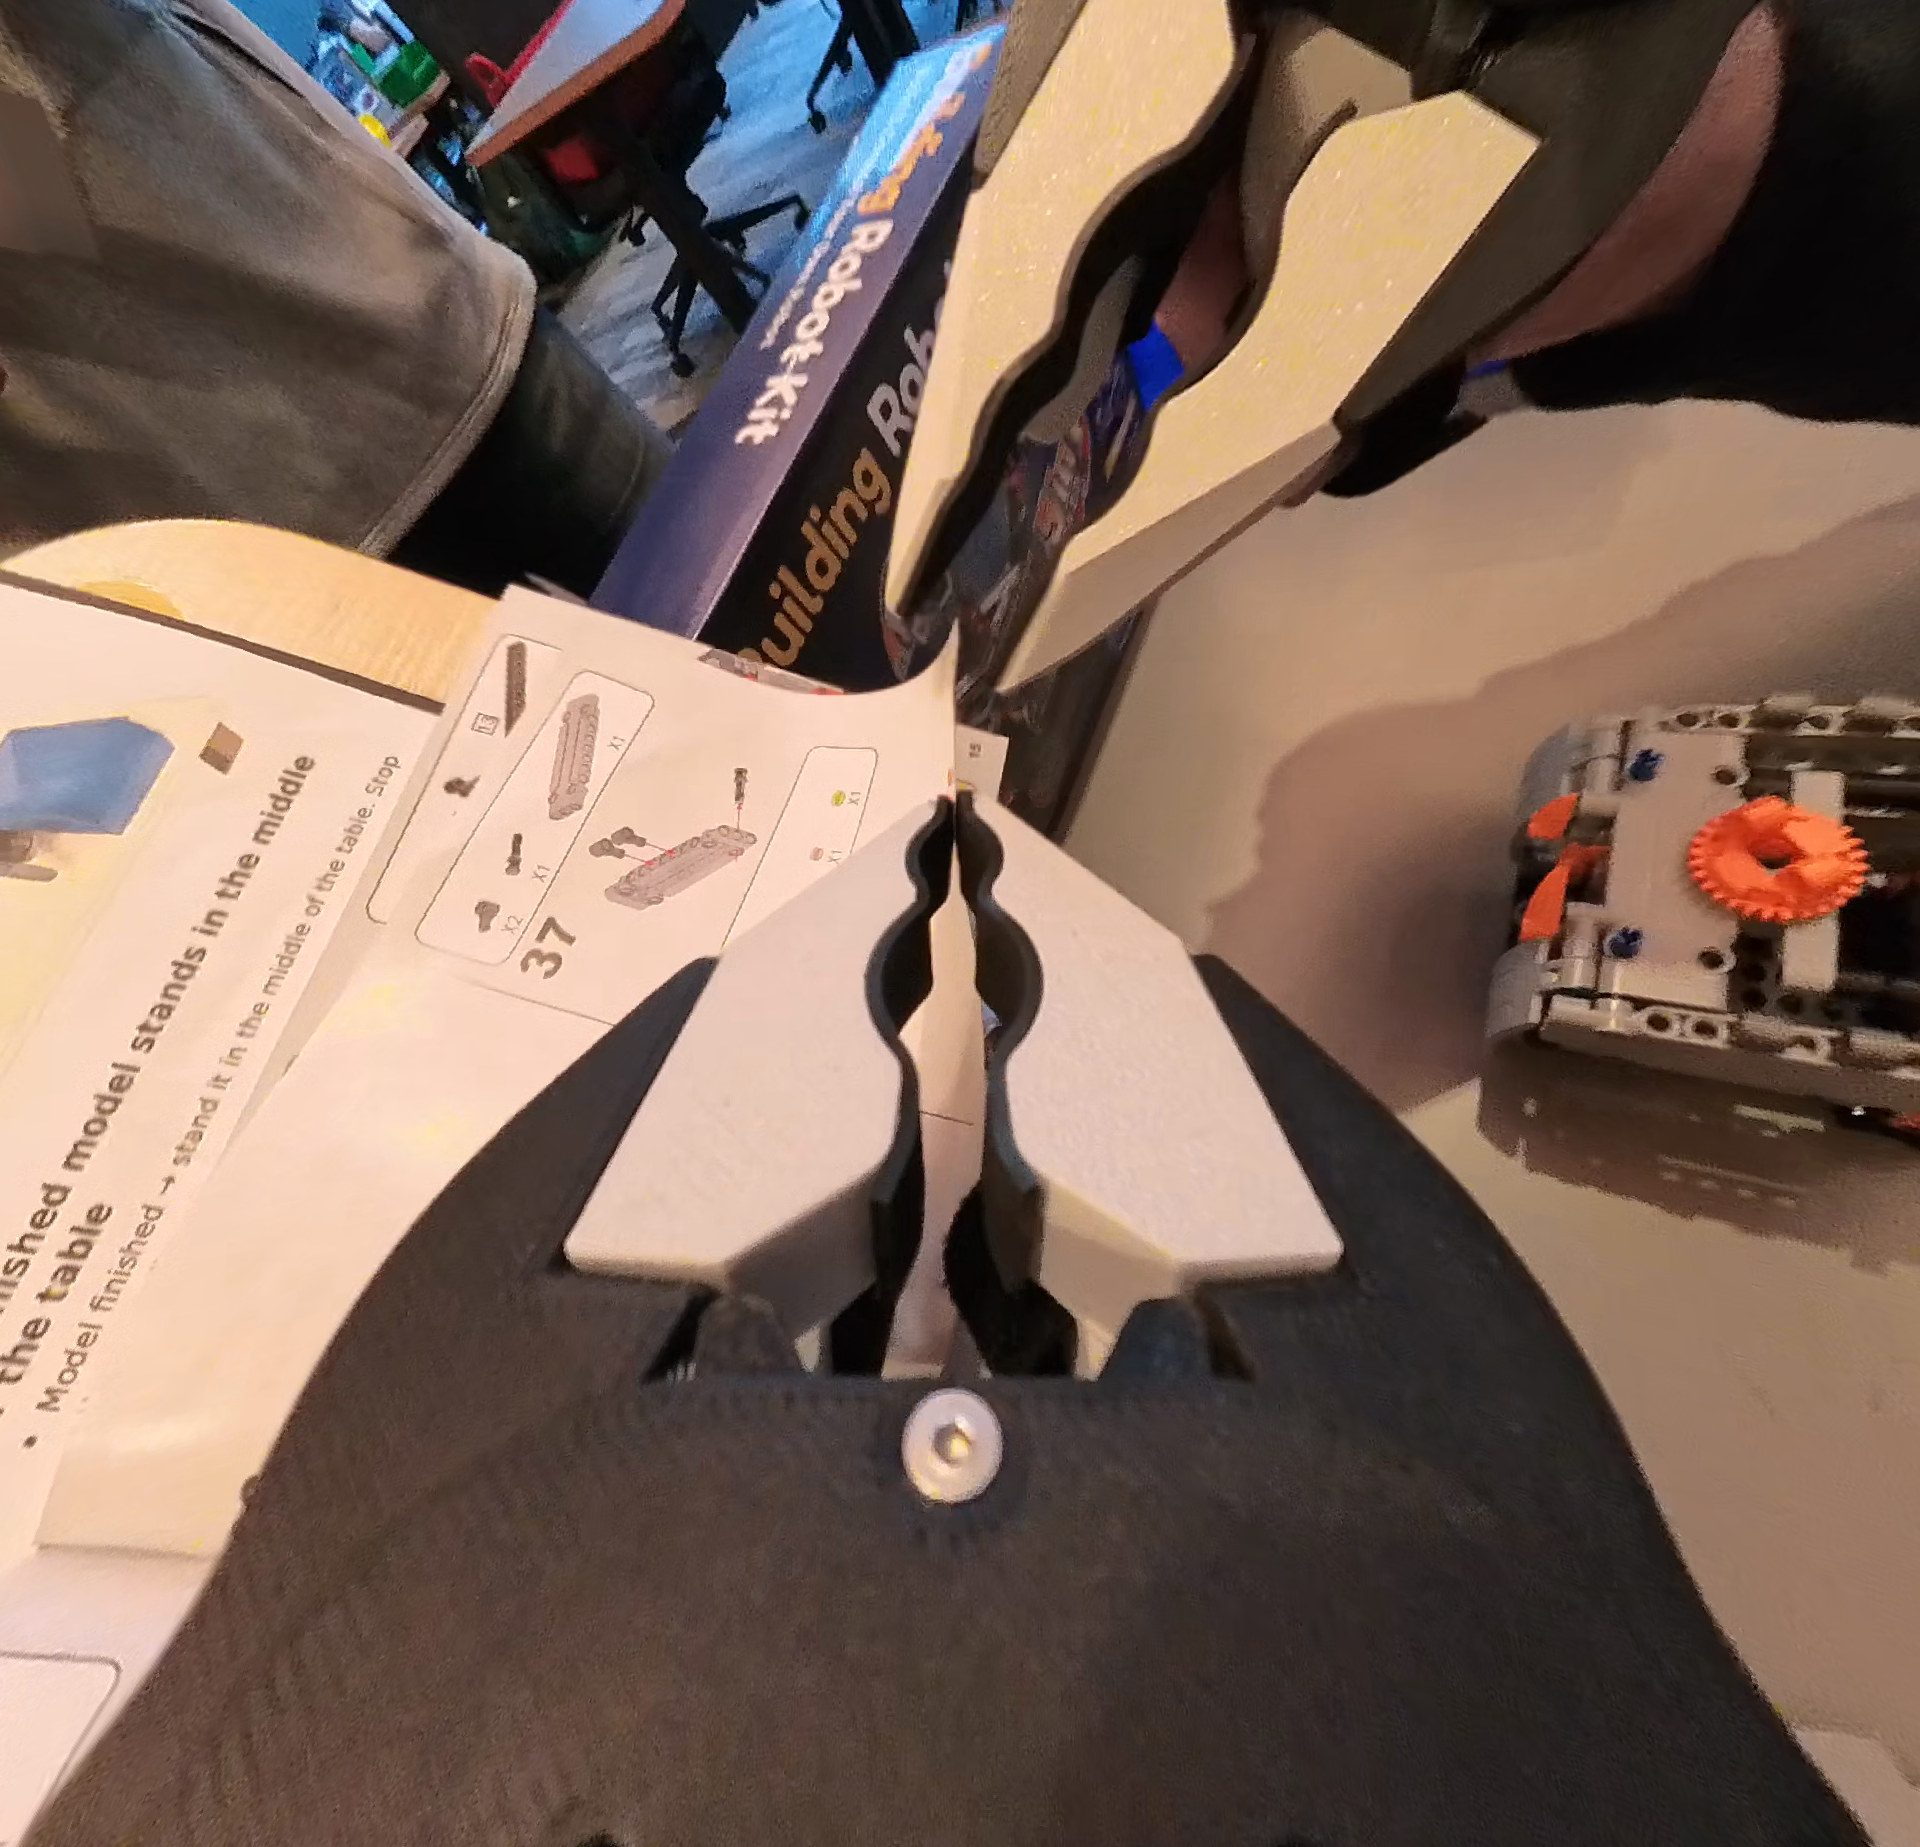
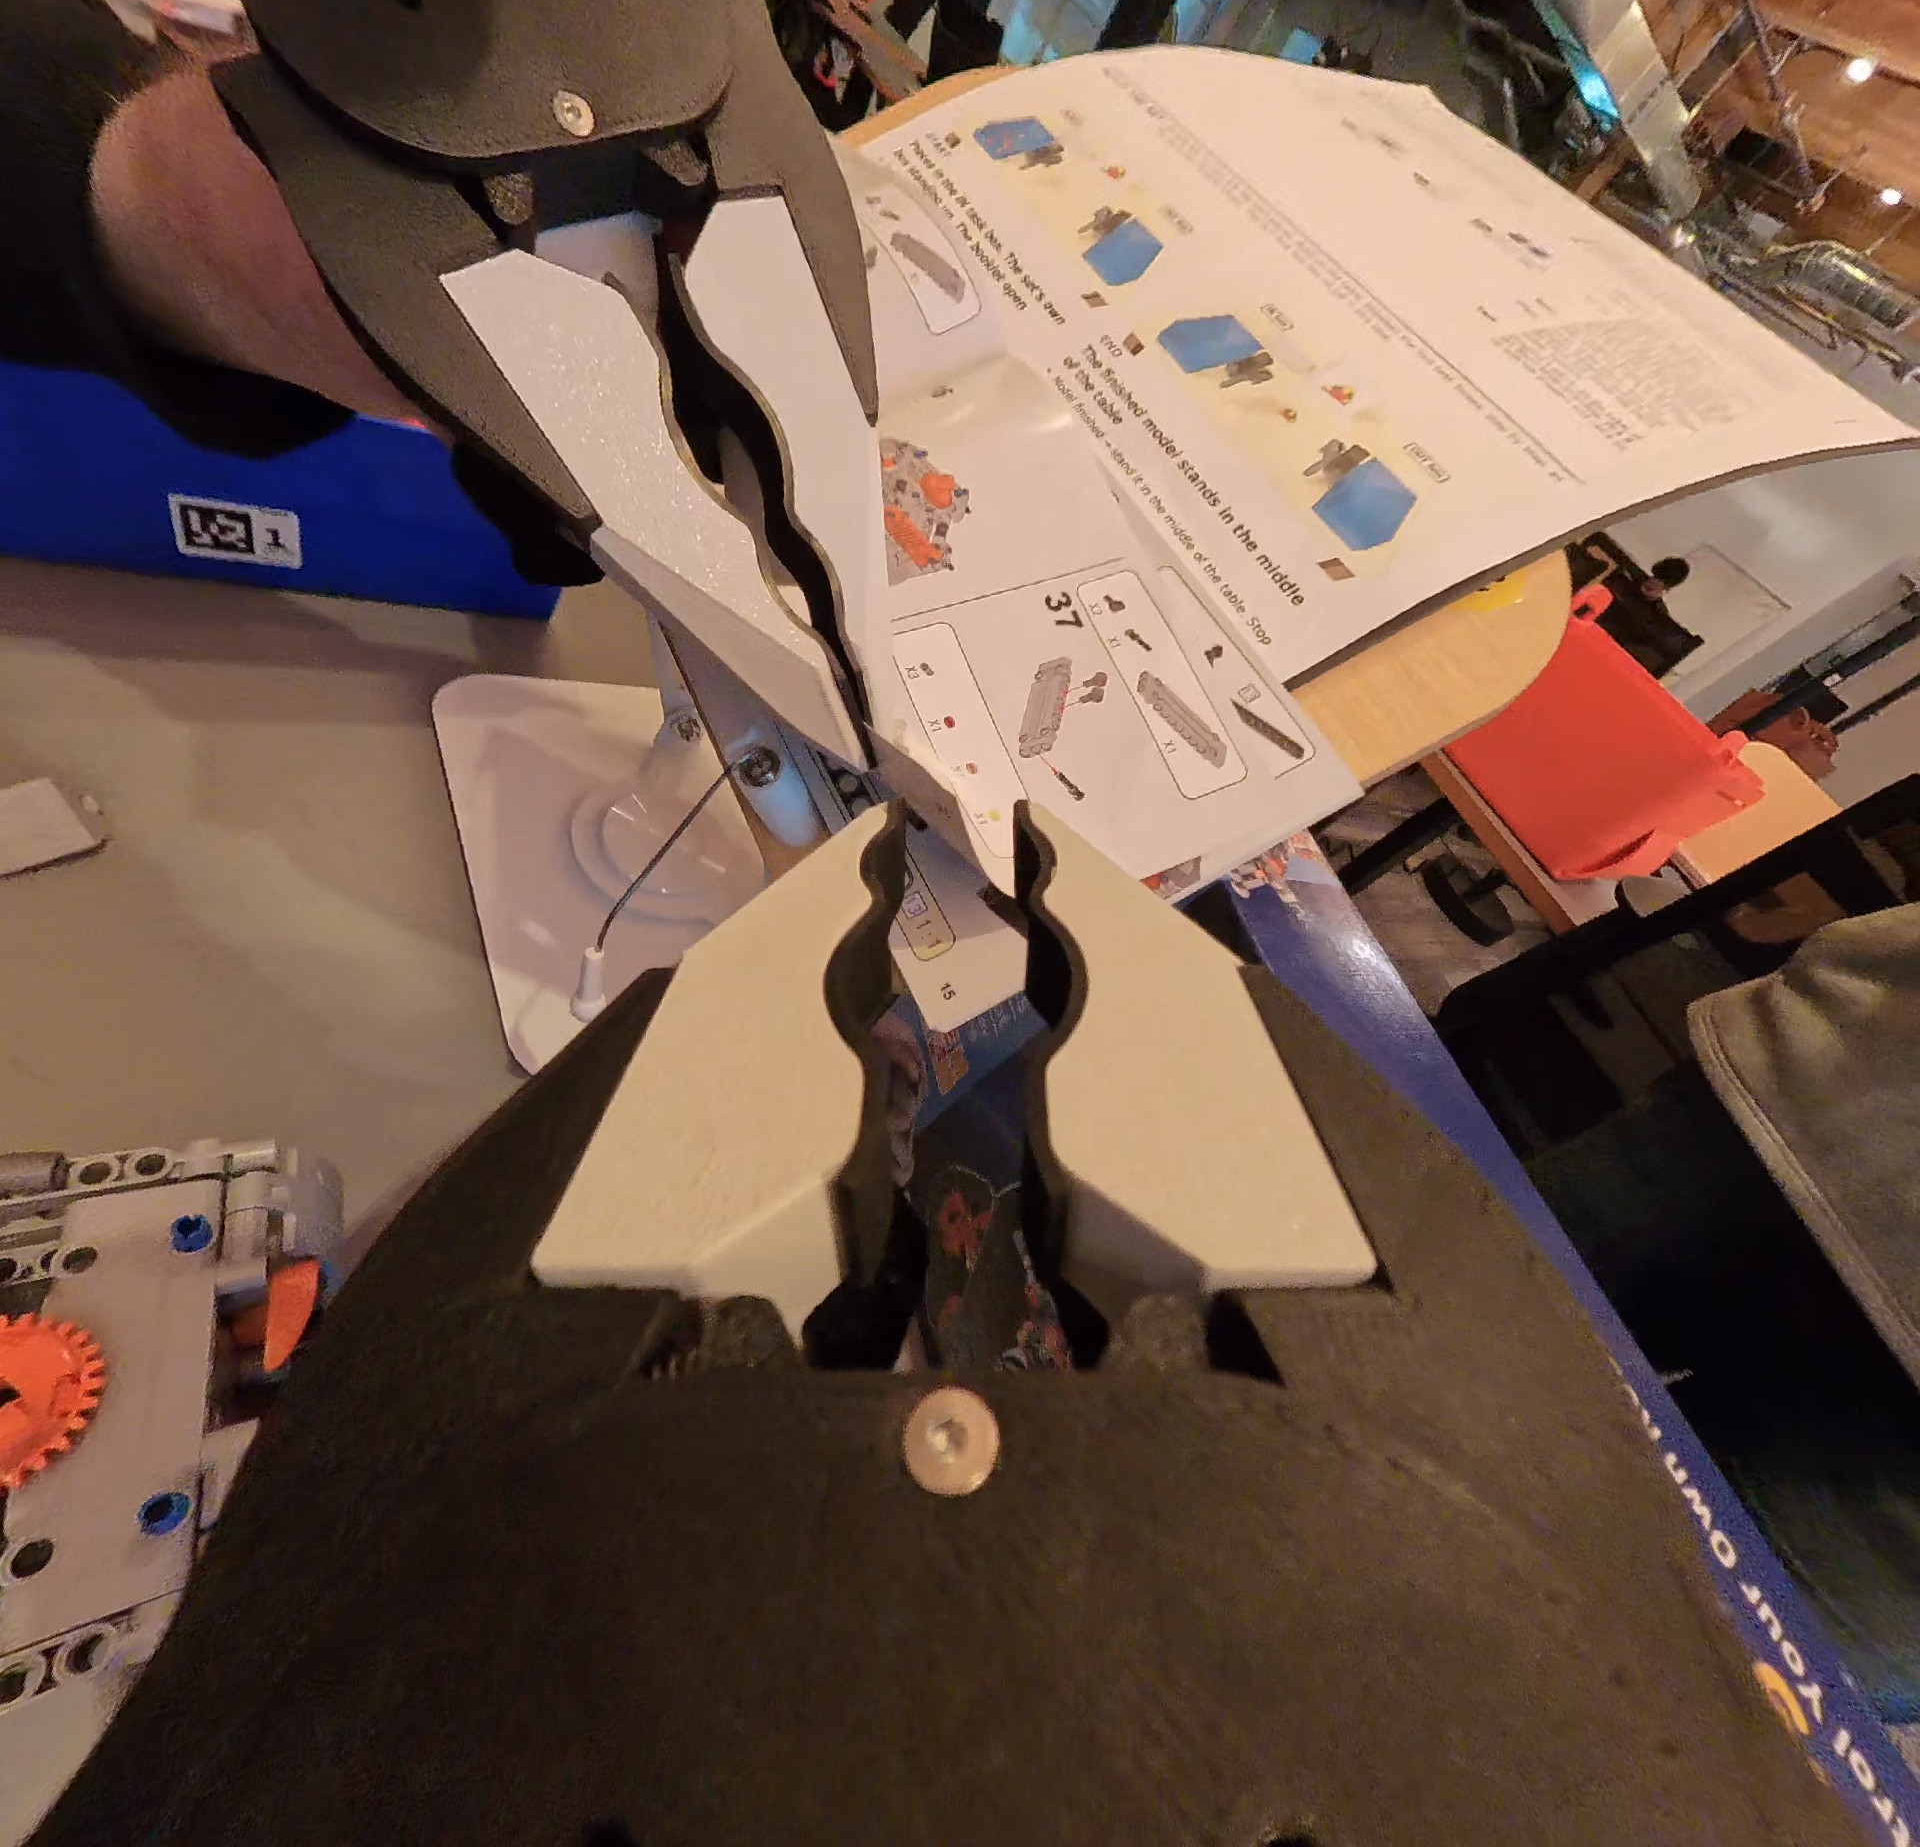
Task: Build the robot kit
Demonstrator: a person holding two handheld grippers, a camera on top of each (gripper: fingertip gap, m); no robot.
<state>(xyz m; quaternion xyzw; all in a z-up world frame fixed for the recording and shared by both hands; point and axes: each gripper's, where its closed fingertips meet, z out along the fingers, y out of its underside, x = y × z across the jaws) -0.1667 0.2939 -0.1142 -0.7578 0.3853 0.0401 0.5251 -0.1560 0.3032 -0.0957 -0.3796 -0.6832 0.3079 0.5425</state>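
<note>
Paper fills the nearest gap: the left gripper (image 1: 956,810) is clenched on a page of the instruction booklet (image 1: 644,821), the sheet running edge-on between its pale fingers (image 1: 790,1049) and curling up past the tips. Just beyond, the right gripper (image 1: 951,644) hangs above the same page with its jaws parted, nothing between them; in its own view the right gripper (image 2: 956,821) shows that gap plainly, the booklet (image 2: 1091,717) lying just past the tips. Under and behind the booklet stands a dark blue kit box (image 1: 821,467), which the raised page partly hides. To the right on the grey table (image 1: 1558,1382) lies a grey brick model (image 1: 1704,904) with an orange gear (image 1: 1777,857) on top, well apart from both grippers. Only the right wrist view shows a white stand base (image 2: 561,821) with a thin cable, a blue bin (image 2: 312,509) bearing a square marker, a large printed sheet (image 2: 1403,270) bowed over a wooden table edge, and an orange container (image 2: 1590,758) farther off. Only the left wrist view shows a grey sleeve (image 1: 260,270) and distant desks.
</note>
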